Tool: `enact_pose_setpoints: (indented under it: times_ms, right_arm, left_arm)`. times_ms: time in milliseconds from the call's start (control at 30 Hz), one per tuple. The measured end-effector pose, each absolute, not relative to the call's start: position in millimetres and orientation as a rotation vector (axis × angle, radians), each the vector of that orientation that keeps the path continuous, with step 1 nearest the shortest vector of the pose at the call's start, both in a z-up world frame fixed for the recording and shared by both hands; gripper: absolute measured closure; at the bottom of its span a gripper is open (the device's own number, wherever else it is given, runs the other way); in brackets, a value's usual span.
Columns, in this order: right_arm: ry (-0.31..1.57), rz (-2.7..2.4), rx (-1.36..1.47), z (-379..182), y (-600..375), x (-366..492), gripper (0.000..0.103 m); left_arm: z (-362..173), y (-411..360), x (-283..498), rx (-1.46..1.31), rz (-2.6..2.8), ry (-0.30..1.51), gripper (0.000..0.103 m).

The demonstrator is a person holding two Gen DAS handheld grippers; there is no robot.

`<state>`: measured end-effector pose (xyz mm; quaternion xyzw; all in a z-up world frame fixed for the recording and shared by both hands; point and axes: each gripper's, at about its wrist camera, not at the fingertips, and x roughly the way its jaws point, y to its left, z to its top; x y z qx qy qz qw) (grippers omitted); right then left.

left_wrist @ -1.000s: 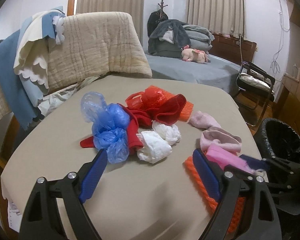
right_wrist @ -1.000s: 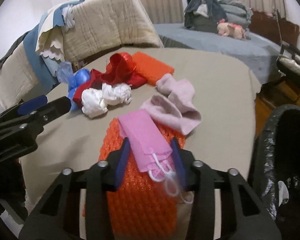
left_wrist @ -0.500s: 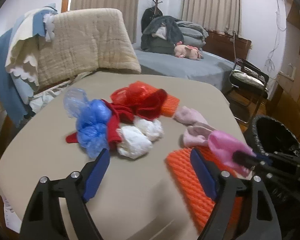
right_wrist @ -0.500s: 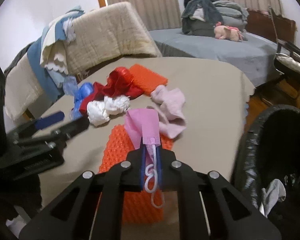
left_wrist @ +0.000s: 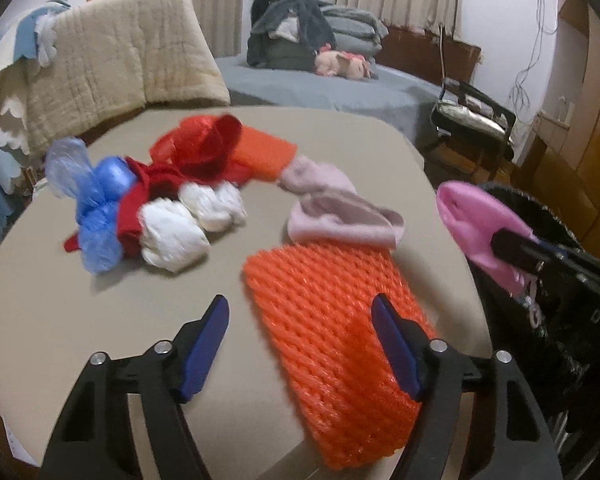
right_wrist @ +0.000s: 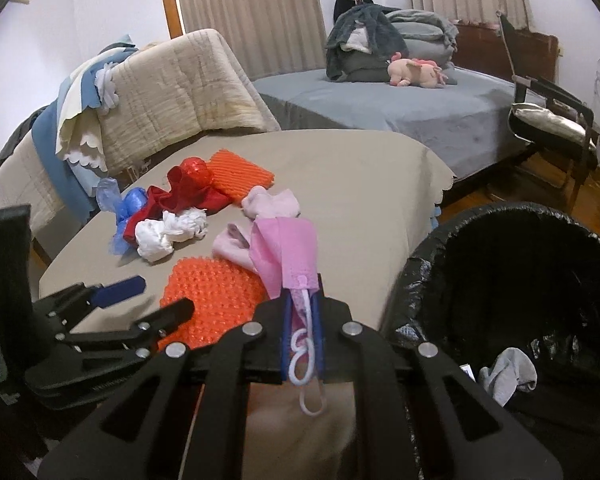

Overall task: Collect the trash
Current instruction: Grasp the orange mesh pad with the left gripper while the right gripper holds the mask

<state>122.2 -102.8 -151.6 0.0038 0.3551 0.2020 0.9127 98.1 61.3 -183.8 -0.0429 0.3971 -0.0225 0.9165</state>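
Dangling pink face mask (right_wrist: 284,256), creased, white ear loop trailing.

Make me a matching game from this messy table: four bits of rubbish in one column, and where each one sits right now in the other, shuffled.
Things:
1. pink face mask
2. orange foam net
3. white crumpled bag
4. grey scrap

Places:
A. inside the black-lined bin
B. on the table beside the blue bag
C. pinched in the right claw
D. flat on the table between the left claw's open fingers

Pairs: 1-C, 2-D, 3-B, 4-A
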Motion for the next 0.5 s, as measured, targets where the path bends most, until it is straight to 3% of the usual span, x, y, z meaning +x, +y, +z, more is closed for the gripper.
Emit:
enact_pose_setpoints:
  times_ms: [200,367,500]
  right_arm:
    - [0.737,0.415,0.011,-155,-106,123,0.095]
    - [0.745,0.414,0.012,-157,-104,124,0.095]
    - [0.74,0.413,0.012,-155,-104,124,0.095]
  left_arm:
    - [-198,56,101,-0.102,-0.066,0.875,0.042]
    - [-197,48,99,-0.096,-0.105,0.867,0.071]
    - [-193,46,97,-0.084,-0.117,0.85,0.082]
